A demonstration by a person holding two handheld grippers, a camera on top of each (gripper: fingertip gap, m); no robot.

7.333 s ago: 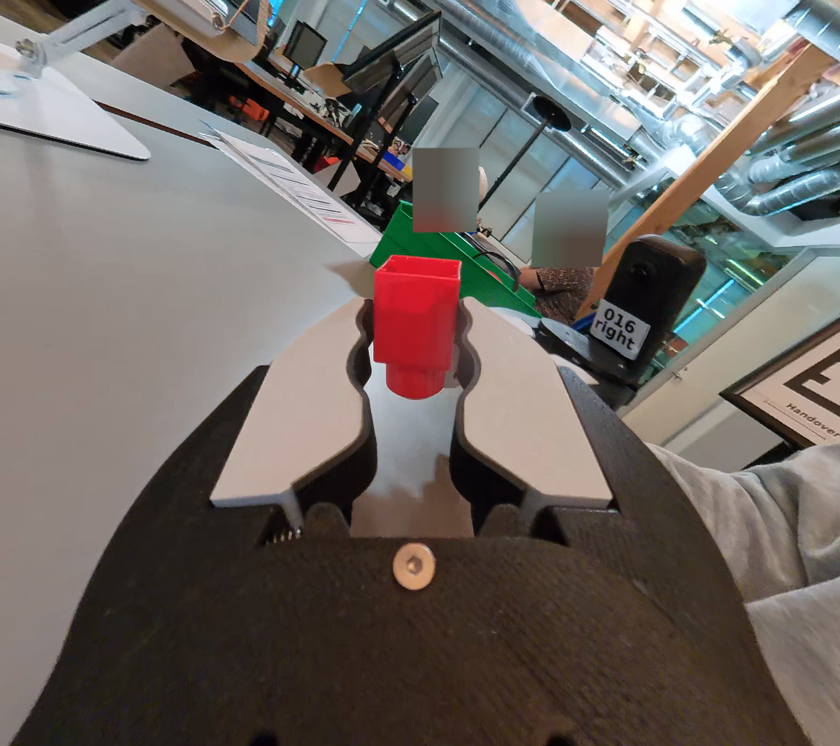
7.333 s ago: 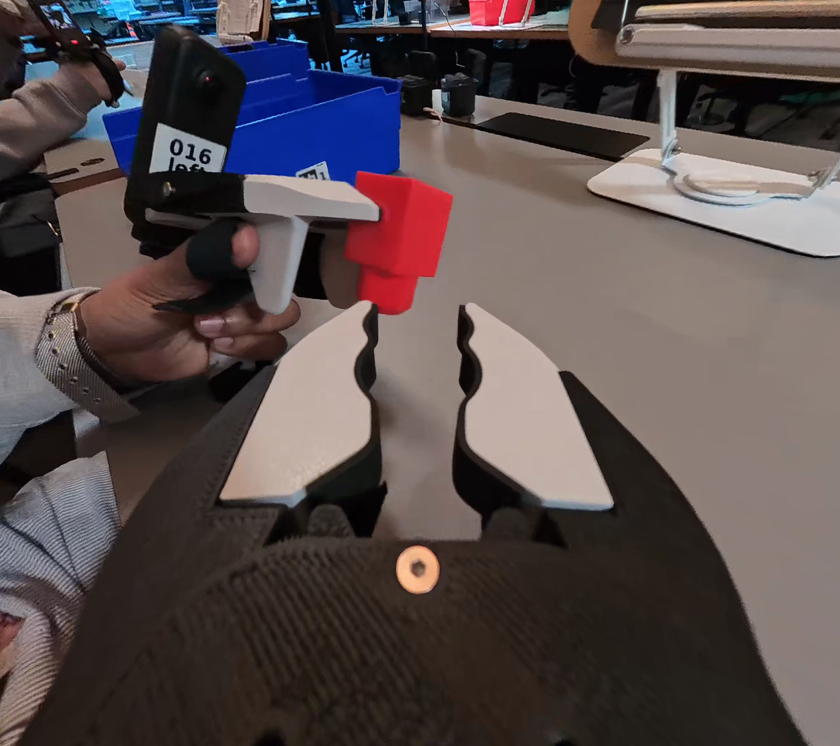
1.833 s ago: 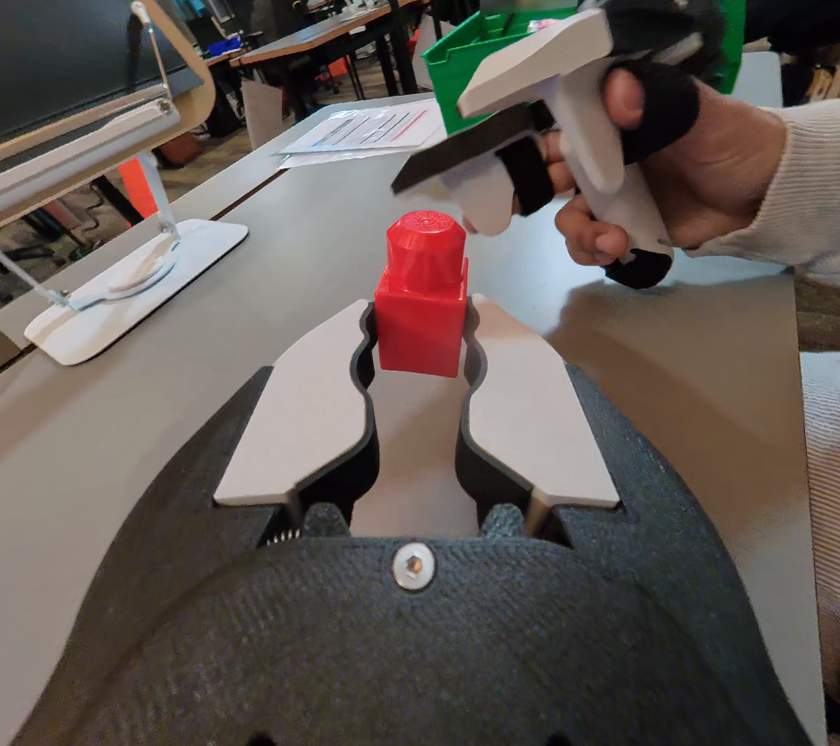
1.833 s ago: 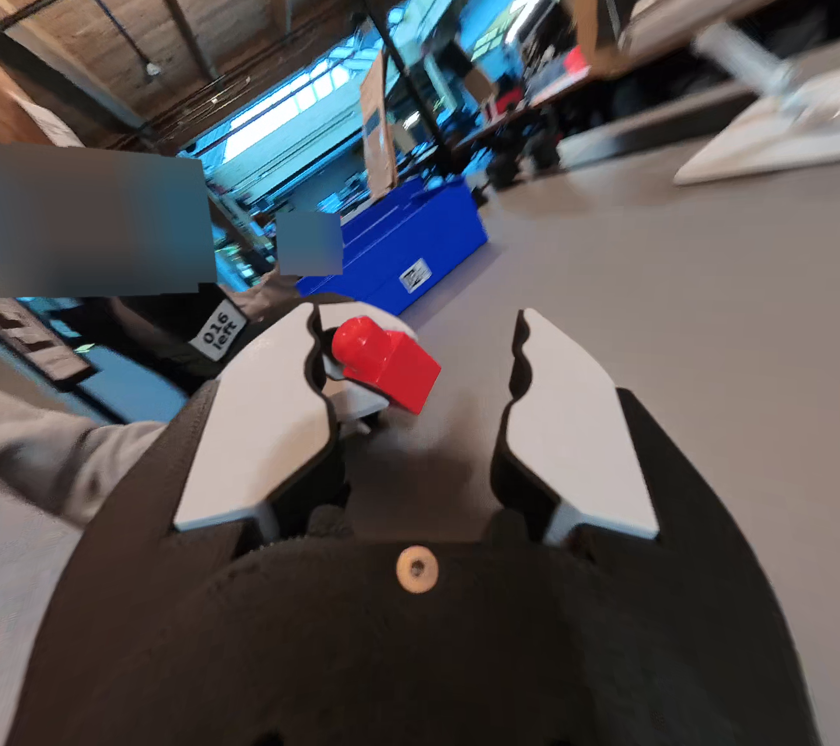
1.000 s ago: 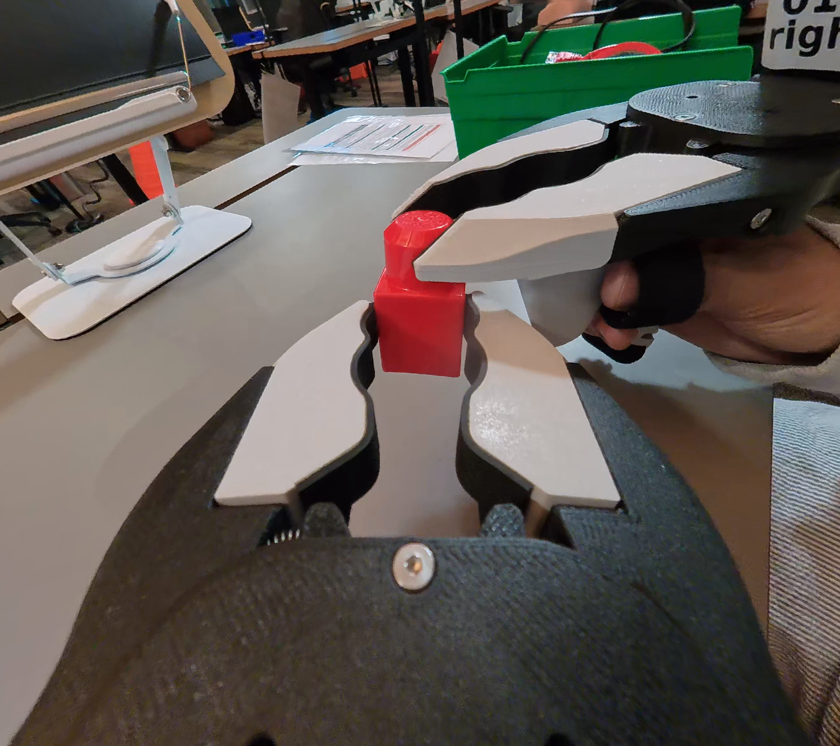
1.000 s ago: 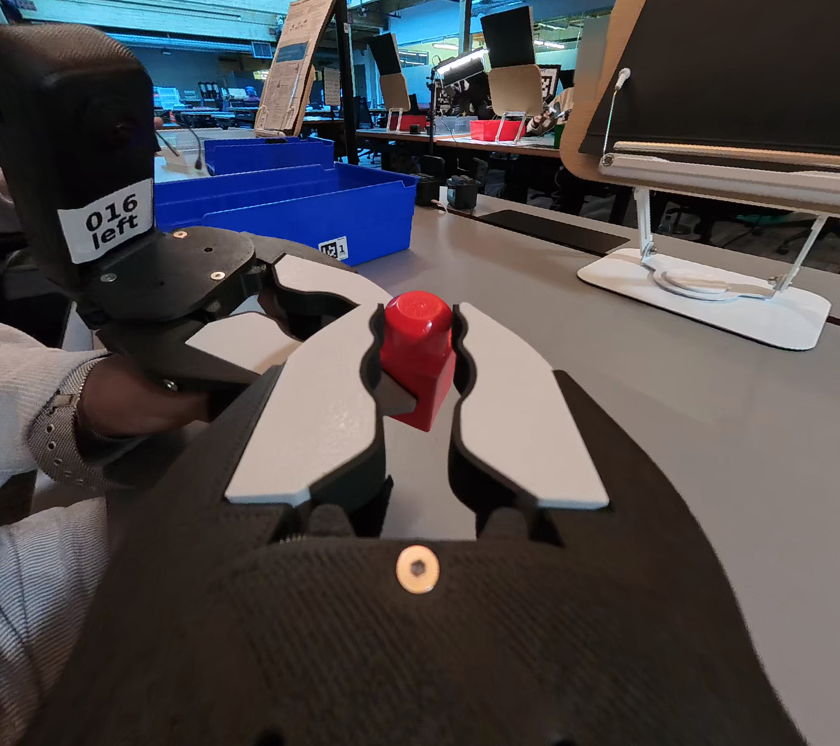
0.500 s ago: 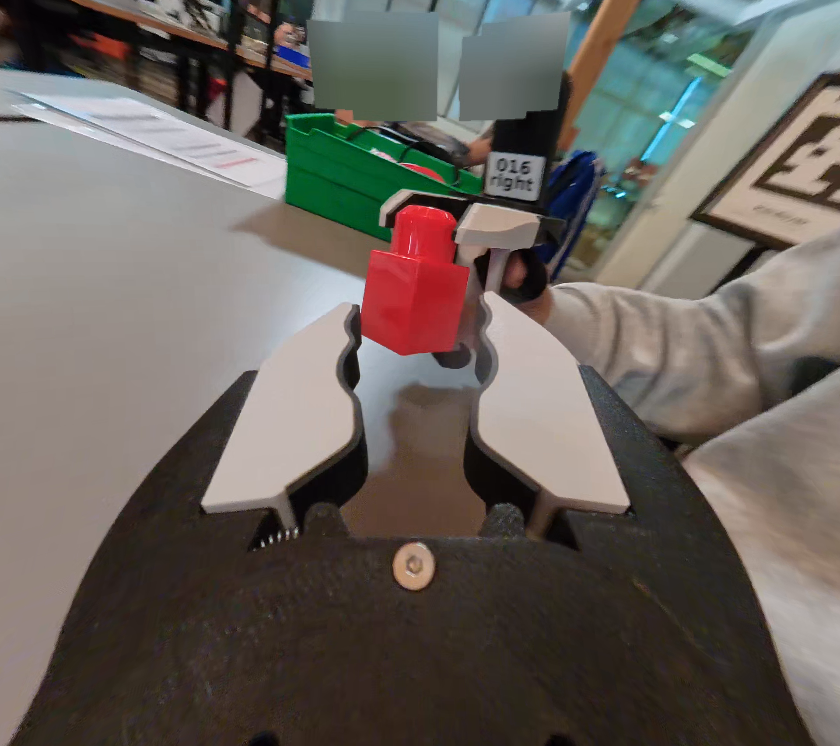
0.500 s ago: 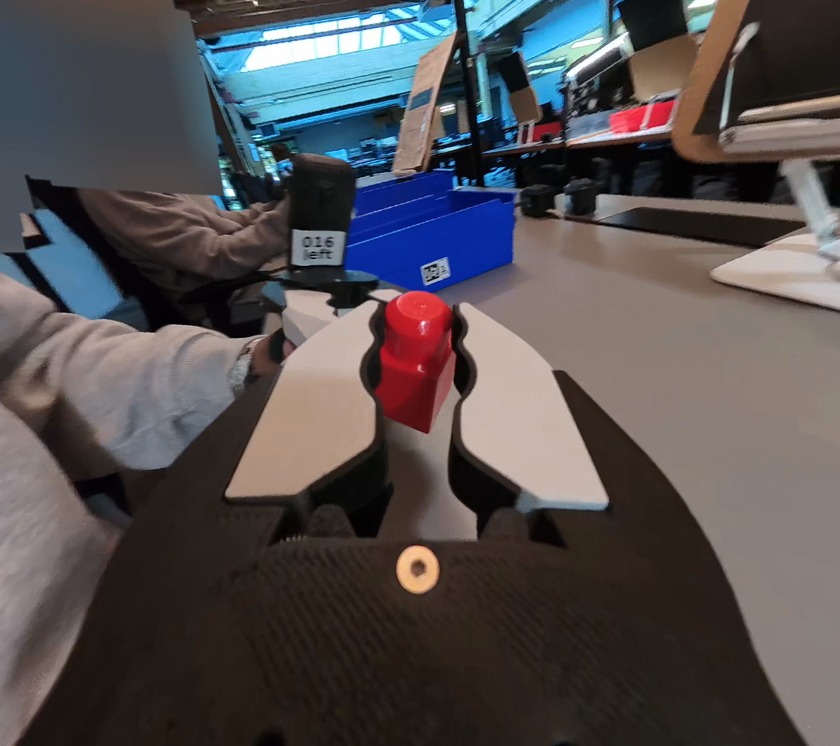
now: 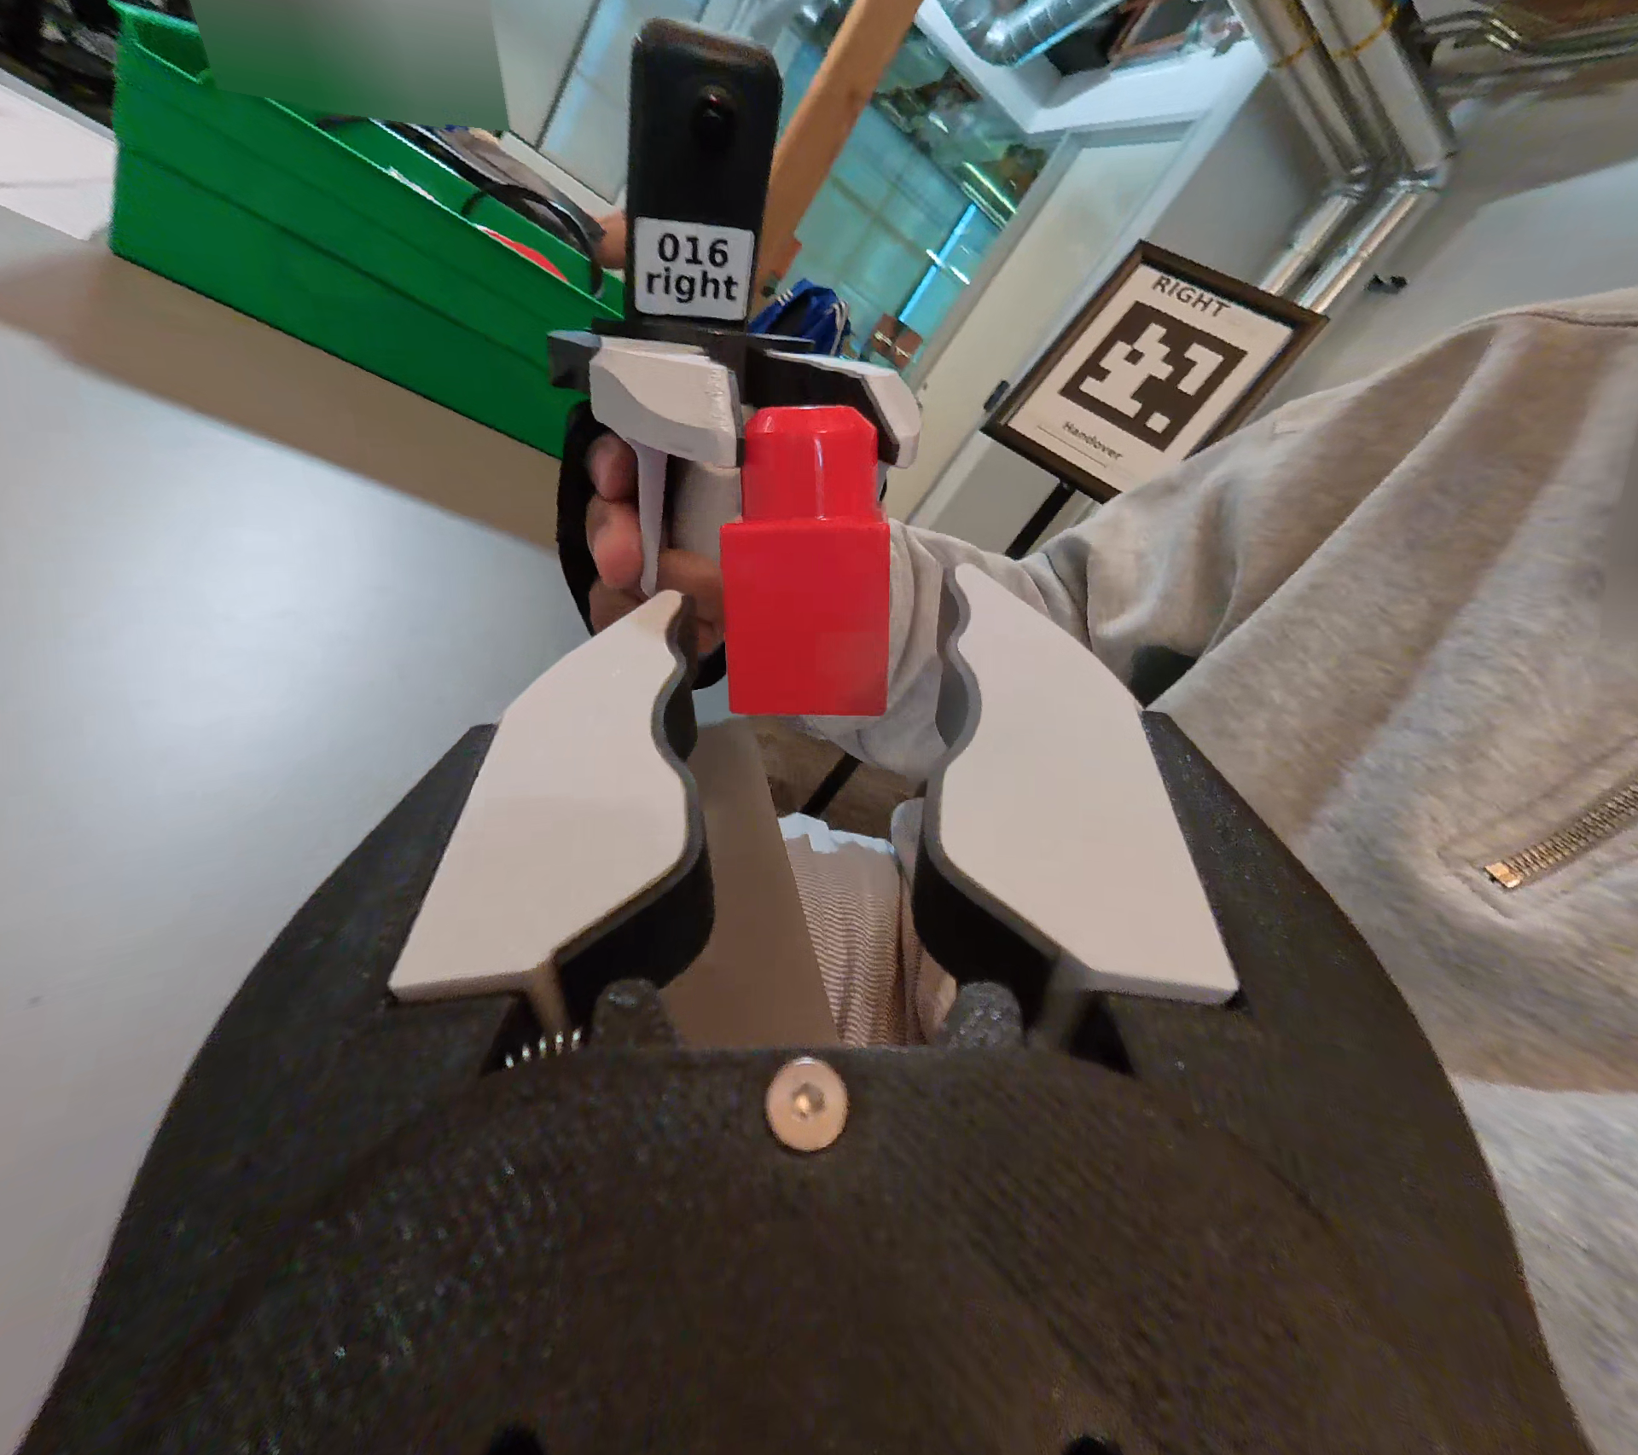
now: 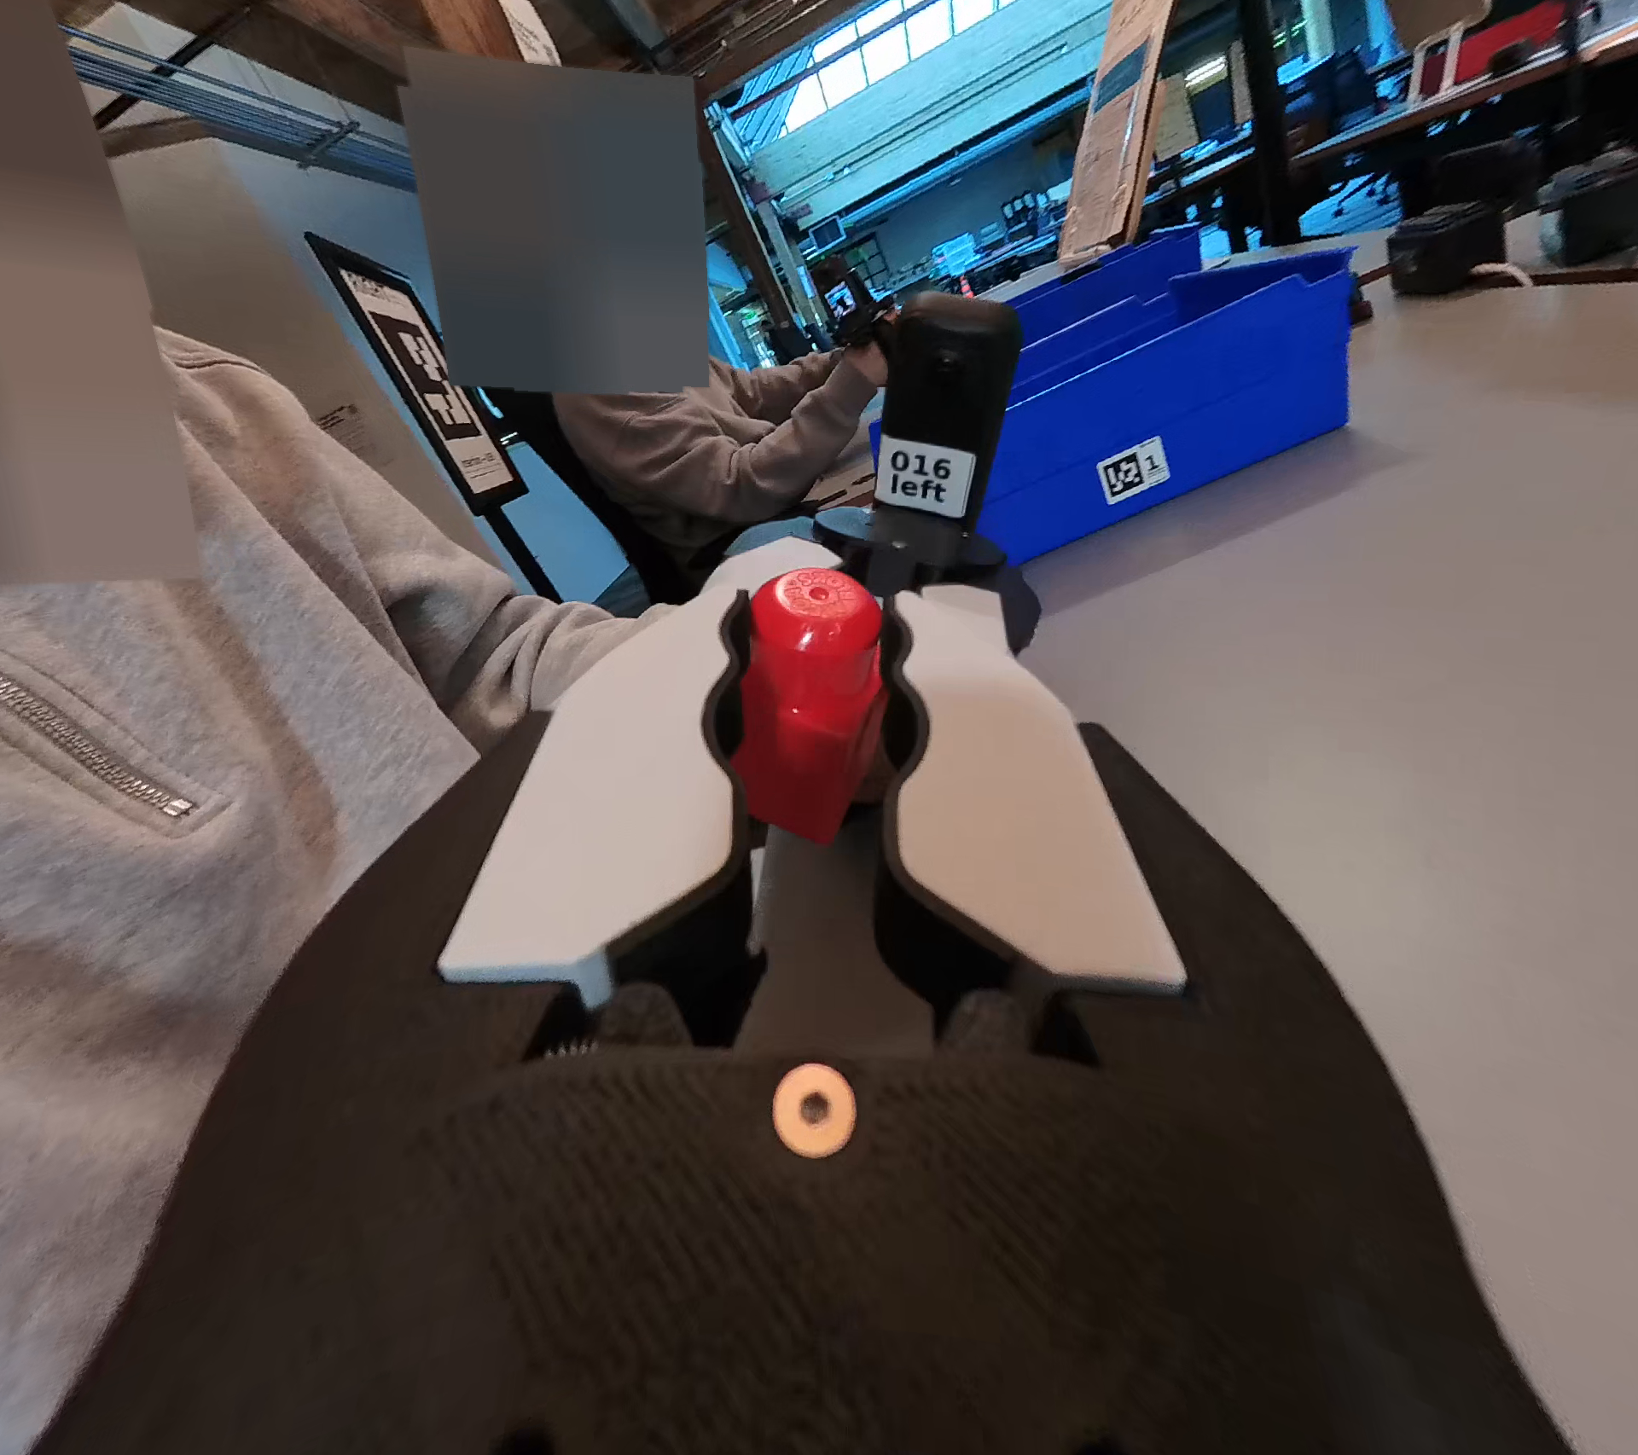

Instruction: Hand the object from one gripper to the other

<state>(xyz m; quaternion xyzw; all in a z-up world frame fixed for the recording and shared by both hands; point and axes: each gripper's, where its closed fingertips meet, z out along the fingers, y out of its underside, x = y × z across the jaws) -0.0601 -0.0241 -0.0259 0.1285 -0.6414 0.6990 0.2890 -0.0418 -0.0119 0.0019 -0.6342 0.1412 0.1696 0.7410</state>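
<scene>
A red block with a round stud on top hangs upright in the air. My right gripper is shut on its stud; in the right wrist view the gripper pinches the block between its white fingers. My left gripper is open and empty. Its fingertips stand on either side of the block's square body, with a gap on each side. The left gripper's camera mount shows just behind the block in the right wrist view.
A grey table lies below and to the left. A green bin stands on it behind the right gripper, a blue bin behind the left. A framed marker sign and a grey sleeve are close. Another person sits farther back. Only a small space, under 4 cm, lies between the two pairs of fingers.
My left gripper has opened off the red block and drawn back a little. Both grippers have swung round to face each other. The right gripper still holds the block by its stud.
</scene>
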